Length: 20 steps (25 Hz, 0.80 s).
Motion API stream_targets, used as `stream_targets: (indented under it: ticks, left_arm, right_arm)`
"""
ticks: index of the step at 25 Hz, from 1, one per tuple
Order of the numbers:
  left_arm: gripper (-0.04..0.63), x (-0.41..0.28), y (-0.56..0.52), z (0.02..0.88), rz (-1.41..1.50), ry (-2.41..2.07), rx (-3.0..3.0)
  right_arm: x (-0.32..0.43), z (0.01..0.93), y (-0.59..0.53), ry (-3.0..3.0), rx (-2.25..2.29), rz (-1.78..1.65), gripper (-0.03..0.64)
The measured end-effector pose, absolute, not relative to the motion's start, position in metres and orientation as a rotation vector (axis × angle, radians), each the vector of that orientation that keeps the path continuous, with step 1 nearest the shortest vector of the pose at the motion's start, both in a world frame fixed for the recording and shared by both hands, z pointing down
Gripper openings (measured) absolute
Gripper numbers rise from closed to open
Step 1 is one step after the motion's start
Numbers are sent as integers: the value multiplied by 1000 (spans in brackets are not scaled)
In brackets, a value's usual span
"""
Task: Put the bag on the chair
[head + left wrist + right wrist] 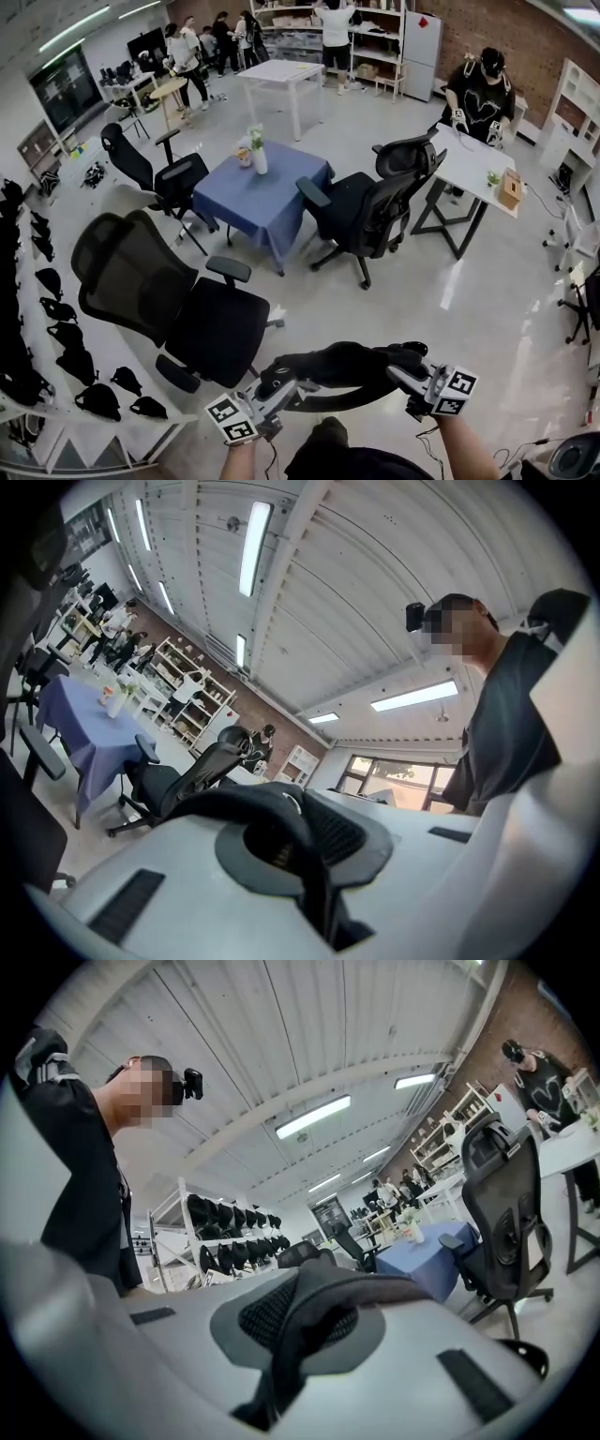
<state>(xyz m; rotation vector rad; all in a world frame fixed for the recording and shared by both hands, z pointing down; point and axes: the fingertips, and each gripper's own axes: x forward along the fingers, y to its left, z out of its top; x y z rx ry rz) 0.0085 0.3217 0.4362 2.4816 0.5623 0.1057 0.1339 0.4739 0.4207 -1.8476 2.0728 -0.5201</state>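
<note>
A black bag [345, 366] hangs stretched between my two grippers at the bottom of the head view, above the floor. My left gripper [274, 392] is shut on its left end, and my right gripper [410, 376] is shut on its right end. In the left gripper view a black strap [281, 822] is pinched between the grey jaws of the left gripper [323, 916]. The right gripper view shows the bag's black fabric [323, 1302] clamped the same way in the right gripper [272, 1396]. The nearest black office chair [214, 330] stands just left of and beyond the bag, its seat bare.
A blue-clothed table [267, 199] with a vase stands mid-room, between two more black chairs [361, 216] [155, 173]. A white desk [469, 164] is at the right with a person [478, 89] at it. White shelving [56, 375] at the left holds several black bags.
</note>
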Motion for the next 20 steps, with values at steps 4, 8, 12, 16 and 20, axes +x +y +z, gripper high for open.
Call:
stream_targets:
  ticks: [4, 8, 12, 16, 20]
  left_arm:
    - [26, 23, 292, 434, 94, 548, 2497]
    - [26, 29, 266, 434, 68, 519, 2497]
    - [26, 26, 252, 436, 43, 502, 2497]
    - [26, 18, 237, 428, 22, 508, 2535]
    - [26, 1, 230, 421, -10, 457, 2552]
  right_arm:
    - [156, 419, 437, 2089, -1835, -496, 18]
    - [164, 417, 408, 2108, -1831, -501, 18]
    - [163, 415, 393, 2123, -1839, -509, 18]
    - [158, 406, 375, 2140, -1846, -477, 18]
    - [143, 401, 364, 2163, -1812, -495, 18]
